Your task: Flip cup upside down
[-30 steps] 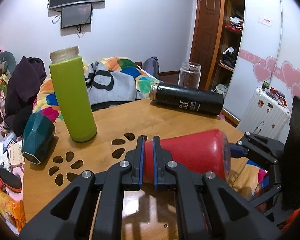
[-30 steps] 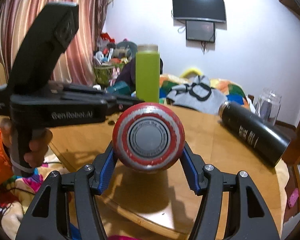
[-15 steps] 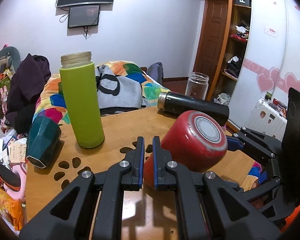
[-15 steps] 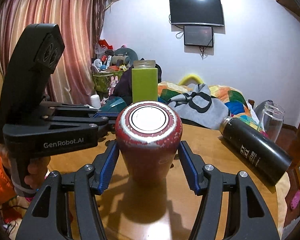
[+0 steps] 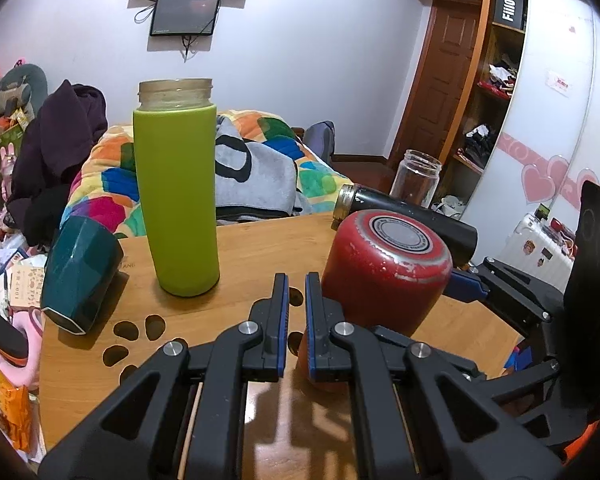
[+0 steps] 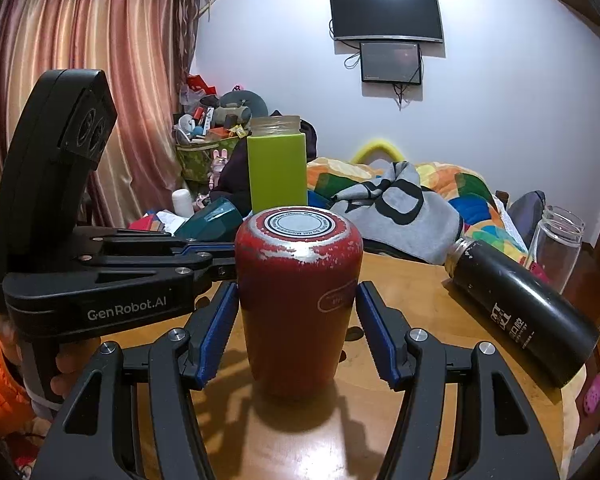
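Note:
The red cup [image 6: 298, 300] stands upside down on the wooden table [image 6: 420, 304], its worn silver-ringed base facing up. It also shows in the left wrist view [image 5: 384, 272]. My right gripper [image 6: 298, 332] is open, with its blue pads on either side of the cup and a small gap to each. My left gripper [image 5: 296, 320] is shut and empty, just left of the cup. In the right wrist view the left gripper's body [image 6: 100, 280] reaches in from the left beside the cup.
A tall green bottle [image 5: 176, 196] stands upright at the table's middle. A black bottle [image 6: 524, 312] lies on its side to the right. A teal cup [image 5: 80, 268] lies at the left edge. A clear glass jar [image 6: 556, 240] stands at the far right. A bed lies beyond.
The right gripper turned the red cup from lying horizontal to standing base up, set it on the table, and its jaws opened off the cup. The left gripper stayed shut beside it.

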